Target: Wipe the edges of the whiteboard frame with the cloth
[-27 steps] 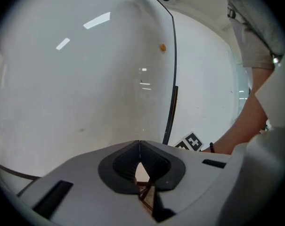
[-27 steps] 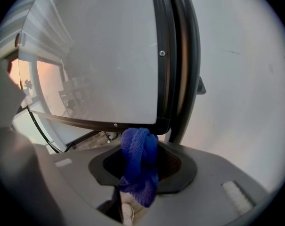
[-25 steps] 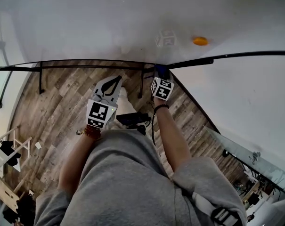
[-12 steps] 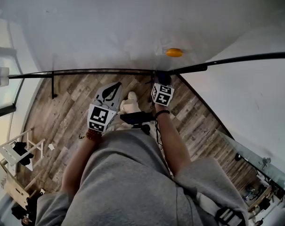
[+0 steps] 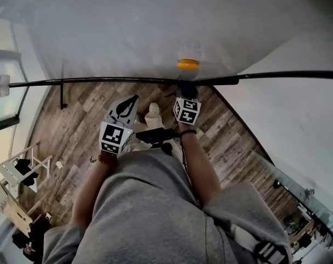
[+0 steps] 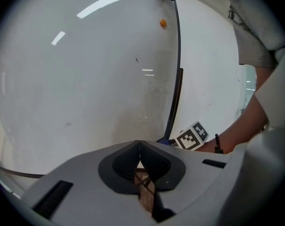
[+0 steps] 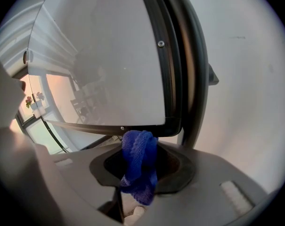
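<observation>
Right claw (image 7: 140, 147): clenched on a bunched blue cloth (image 7: 138, 166). The wad sticks out past the jaw tips. Only a small fold sits between the jaws, and the tail hangs down toward 6 o'clock.

The top of the cloth meets the lower edge of the black whiteboard frame (image 7: 173, 84), close to its bottom corner. Contact looks likely in the right gripper view, though I cannot confirm any pressure.

A dark stand upright (image 7: 195, 79) runs beside the frame at 3 o'clock of the cloth, and a knob juts out from it.

In the head view the right claw (image 5: 186, 90) is up at the frame rail (image 5: 100, 82), which runs from 9 to 3 o'clock. An orange magnet (image 5: 188, 65) sits on the whiteboard (image 5: 127, 32) directly at 12 o'clock of the claw, near it.

Left claw (image 6: 140, 144): jaws pressed together and holding nothing; floor planks show through the gap behind the tips. In the head view the left claw (image 5: 132, 100) hangs at 8 o'clock of the right one, off the board and over the wooden floor (image 5: 72, 131).

Risks, as I judge them:
- The bite on the cloth is shallow, so drag along the rail could pull the wad free or roll it back. The bare jaw tips would then scrape the frame.
- If the claw drifts toward 12 o'clock it leaves the edge, smears the board face and could knock the magnet off.
- A stroke toward the corner may snag the loose tail on the knob or the upright.
- The left claw is not steadying the board, so a hard push may make it sway.
</observation>
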